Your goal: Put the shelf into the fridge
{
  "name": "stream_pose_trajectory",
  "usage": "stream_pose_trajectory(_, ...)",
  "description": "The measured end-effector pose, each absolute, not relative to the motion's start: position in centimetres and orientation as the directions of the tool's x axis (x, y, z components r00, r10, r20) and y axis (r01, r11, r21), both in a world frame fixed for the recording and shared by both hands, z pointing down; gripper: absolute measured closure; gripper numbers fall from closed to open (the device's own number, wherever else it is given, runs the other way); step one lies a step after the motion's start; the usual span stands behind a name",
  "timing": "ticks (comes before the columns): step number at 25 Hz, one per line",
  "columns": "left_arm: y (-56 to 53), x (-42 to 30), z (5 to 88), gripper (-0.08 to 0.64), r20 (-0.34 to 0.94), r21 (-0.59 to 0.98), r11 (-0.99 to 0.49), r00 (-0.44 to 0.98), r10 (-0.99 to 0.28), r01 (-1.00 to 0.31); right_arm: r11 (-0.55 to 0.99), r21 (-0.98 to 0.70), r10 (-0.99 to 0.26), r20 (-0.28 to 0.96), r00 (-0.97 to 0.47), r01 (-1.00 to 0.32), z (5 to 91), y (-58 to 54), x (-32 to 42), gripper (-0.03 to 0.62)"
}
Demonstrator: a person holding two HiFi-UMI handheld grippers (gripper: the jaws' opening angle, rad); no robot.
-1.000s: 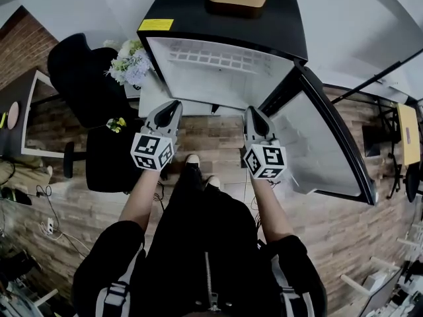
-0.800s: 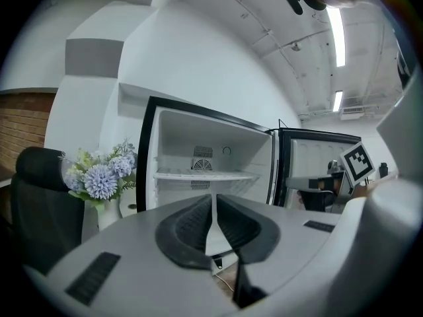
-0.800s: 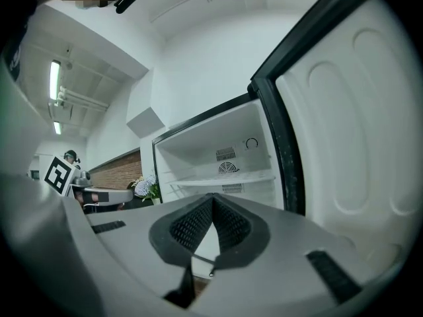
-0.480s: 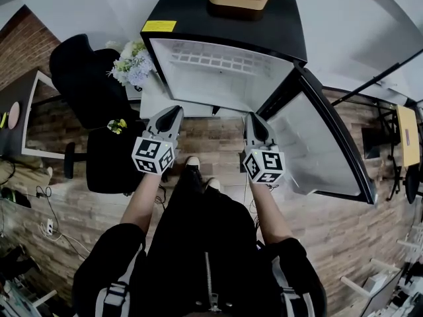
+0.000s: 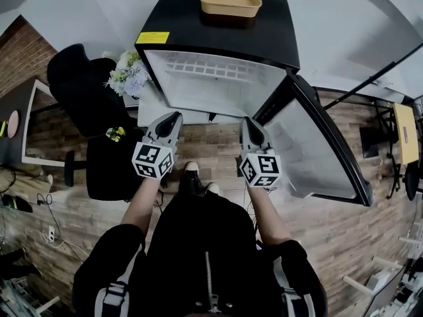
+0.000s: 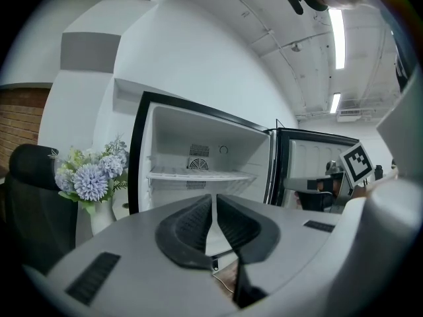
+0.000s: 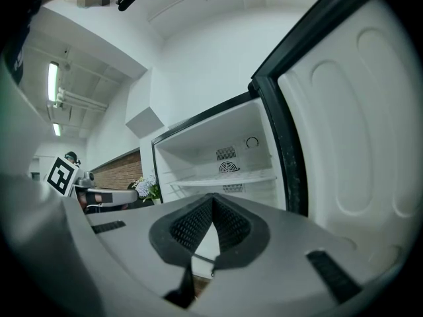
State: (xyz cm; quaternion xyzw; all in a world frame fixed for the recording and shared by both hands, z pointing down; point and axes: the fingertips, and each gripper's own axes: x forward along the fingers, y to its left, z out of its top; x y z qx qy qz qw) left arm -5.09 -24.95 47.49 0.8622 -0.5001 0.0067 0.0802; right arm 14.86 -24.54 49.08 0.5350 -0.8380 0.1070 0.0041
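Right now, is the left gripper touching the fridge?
Apart. The left gripper view shows the left gripper, jaws together and empty, short of the fridge, whose open front stands well beyond its tips.

The fridge (image 5: 218,28) has a black casing with a slight sheen. Its liner (image 5: 218,94) and the inner face of the door (image 5: 310,150) are smooth white moulded plastic. The shelf (image 5: 211,65) inside is a white grid; wire or plastic cannot be told. The tan tray (image 5: 230,0) on top looks matt. The floor (image 5: 218,137) is wood-look planking, matt and grained, and a wall (image 6: 20,117) is rough brick. The left gripper (image 5: 176,116) and right gripper (image 5: 246,120) have smooth grey plastic shells, and their jaws carry black pads (image 6: 192,226) – finely ribbed, matt. The jacket (image 5: 198,243) is black cloth with a metal zip (image 5: 210,279).
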Motion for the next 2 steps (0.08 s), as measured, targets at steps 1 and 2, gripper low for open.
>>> stream_pose_trajectory(1, -25.10, -5.00, 47.46, 0.518, 0.092, 0.133, -0.489, 0.502, -0.860, -0.862, 0.403, -0.176, -0.897, 0.122, -0.426, -0.898, 49.07, -24.67, 14.90, 0.588)
stream_pose_trajectory(2, -25.25, -4.91, 47.44, 0.518, 0.091, 0.134, -0.491, 0.504, -0.859, -0.861, 0.401, -0.177, -0.897, 0.123, -0.424, -0.899, 49.06, -24.80, 14.95, 0.588)
